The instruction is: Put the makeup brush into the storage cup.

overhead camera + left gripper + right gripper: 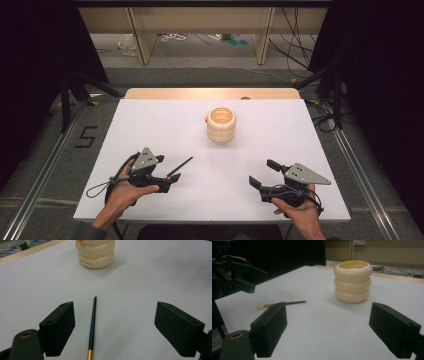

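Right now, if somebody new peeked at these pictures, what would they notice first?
Probably the cream-coloured holder shaped like three stacked rings, standing alone toward the far middle of the white table. Next, the thin dark brush with a gold band, lying flat on the table between the open jaws of the left tool. The right tool is open too, held low at the near right.
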### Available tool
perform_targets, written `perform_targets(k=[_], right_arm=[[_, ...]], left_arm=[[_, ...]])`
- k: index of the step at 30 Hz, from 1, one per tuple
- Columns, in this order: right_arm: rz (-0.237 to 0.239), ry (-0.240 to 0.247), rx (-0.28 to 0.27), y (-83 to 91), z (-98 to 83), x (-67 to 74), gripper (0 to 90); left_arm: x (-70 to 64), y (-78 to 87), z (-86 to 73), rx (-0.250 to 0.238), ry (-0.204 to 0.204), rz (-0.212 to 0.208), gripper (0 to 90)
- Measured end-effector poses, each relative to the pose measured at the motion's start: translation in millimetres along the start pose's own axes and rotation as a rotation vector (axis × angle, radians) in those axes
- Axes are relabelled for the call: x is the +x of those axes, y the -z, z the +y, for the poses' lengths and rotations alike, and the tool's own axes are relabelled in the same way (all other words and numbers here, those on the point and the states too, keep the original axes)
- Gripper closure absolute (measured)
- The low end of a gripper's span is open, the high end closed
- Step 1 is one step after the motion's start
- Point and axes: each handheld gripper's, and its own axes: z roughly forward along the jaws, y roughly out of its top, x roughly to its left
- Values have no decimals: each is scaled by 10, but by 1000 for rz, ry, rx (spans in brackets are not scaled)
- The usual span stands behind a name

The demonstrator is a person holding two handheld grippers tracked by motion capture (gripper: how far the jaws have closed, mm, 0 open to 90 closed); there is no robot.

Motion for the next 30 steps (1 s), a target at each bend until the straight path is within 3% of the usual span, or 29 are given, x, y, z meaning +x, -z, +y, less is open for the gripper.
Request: perform_targets(k=[1, 3, 6, 17, 20, 25, 26, 27, 30], right_arm=[[0, 0, 0, 0, 0, 0, 157], [1, -6, -2, -2, -1, 9, 157], [-3, -2, 8, 3, -1, 12, 157], [19, 7, -13, -32, -14, 18, 158], [24, 5, -15, -40, -15, 26, 158], [24, 5, -9, -39, -16, 29, 158], [25, 6, -8, -40, -18, 30, 158], [6, 15, 38, 0, -5, 27, 158], [8, 14, 40, 0, -4, 31, 158]], left_arm=[[0, 0, 0, 0, 0, 0, 165], [57, -49, 54, 75, -47, -9, 174], [90, -104, 93, 127, -33, -8, 182], [162, -216, 109, 238, -11, -9, 204], [189, -234, 132, 294, -54, -29, 212], [161, -306, 158, 323, -47, -41, 224], [167, -307, 175, 343, -67, -44, 225], [159, -321, 179, 344, -68, -43, 228], [165, -341, 199, 377, -89, -51, 237]])
